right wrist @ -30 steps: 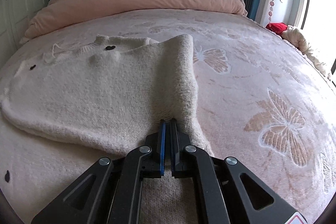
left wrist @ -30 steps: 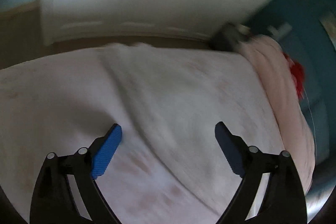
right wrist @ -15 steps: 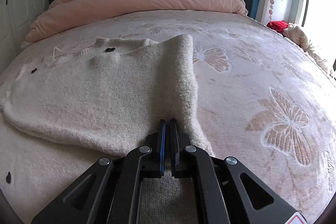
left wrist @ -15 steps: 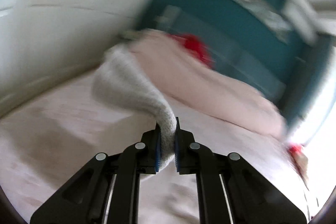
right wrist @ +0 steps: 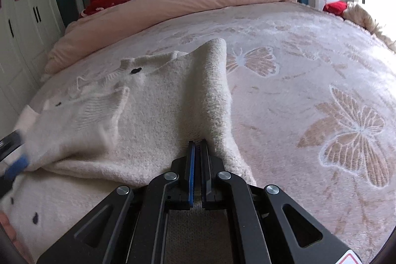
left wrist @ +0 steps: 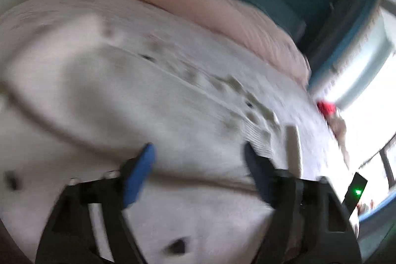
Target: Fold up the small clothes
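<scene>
Left gripper [left wrist: 198, 162] released sweater [right wrist: 153, 120] (now gaping), right gripper [right wrist: 197, 147] clamped.

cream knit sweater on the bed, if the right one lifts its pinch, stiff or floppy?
Likely floppy: the cream knit sweater tents into a soft ridge at the right hand-held gripper. Probably light, grippy fuzz; may drag on the butterfly blanket.

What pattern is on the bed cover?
Tan butterflies outlined in white on the pink bed cover, clearest in the right wrist view.
</scene>
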### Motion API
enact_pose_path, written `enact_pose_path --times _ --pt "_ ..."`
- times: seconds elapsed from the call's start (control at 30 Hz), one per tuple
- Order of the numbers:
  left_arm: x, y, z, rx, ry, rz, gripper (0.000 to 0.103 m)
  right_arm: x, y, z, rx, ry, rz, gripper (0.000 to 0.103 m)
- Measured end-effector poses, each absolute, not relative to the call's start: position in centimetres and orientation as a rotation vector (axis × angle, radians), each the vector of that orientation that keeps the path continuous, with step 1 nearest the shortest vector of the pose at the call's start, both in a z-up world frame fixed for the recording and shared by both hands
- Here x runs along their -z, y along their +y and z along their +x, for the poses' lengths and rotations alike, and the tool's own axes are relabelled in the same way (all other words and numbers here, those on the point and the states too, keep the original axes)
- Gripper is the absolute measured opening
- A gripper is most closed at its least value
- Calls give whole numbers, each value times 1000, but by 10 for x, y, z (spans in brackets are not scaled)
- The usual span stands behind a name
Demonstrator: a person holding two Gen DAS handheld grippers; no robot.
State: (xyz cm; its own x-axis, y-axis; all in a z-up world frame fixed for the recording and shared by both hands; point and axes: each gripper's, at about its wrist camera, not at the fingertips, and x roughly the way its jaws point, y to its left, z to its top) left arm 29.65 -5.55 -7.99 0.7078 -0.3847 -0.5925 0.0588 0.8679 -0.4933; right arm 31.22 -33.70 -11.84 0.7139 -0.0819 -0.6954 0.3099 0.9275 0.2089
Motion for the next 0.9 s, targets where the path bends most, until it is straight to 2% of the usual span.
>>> enact_pose_path --times 0.03,0.07,0.1,0.13,0.17,0.23,0.33,0.4,0.43,0.47,0.5,0.53,0.57,0.6,0.67,0.73,0.8,0.9 --pt "80 -42 297 234 735 -485 85 116 -338 311 211 744 337 7" --pt "79 -20 294 199 724 -511 85 109 -339 308 180 736 360 26" --pt "80 4 295 167 722 -542 85 103 -339 307 145 732 387 41" --pt "81 24 300 144 726 -572 85 94 -337 306 96 718 436 66" --pt "84 47 302 115 731 -627 85 90 -334 304 77 707 459 74" --pt "90 89 307 46 747 -764 85 80 -321 313 -17 721 509 74" --pt "98 125 315 11 745 -948 85 91 -304 344 -101 851 592 74" --pt "103 140 320 5 742 -1033 85 102 -295 360 -105 901 629 68" --pt "106 143 325 -9 752 -1061 84 103 -290 366 -83 902 614 48" --pt "107 140 331 -6 752 -1076 81 101 -285 373 -71 907 589 8" --pt "105 138 334 -4 752 -1076 74 98 -283 380 -76 920 588 8" --pt "102 138 341 4 756 -1072 50 92 -284 383 -77 904 601 8" --pt "99 135 345 22 751 -1075 18 79 -285 382 -75 860 604 7" --pt "94 134 348 39 738 -1079 13 56 -287 377 -83 785 591 7" --pt "81 138 342 49 678 -1066 9 22 -294 365 -71 673 571 7" --pt "80 130 342 42 677 -995 9 6 -308 349 -36 587 544 7" --pt "98 116 344 12 737 -925 9 34 -320 348 36 660 488 7" --pt "129 109 336 -34 769 -852 7 113 -332 354 89 882 501 6"
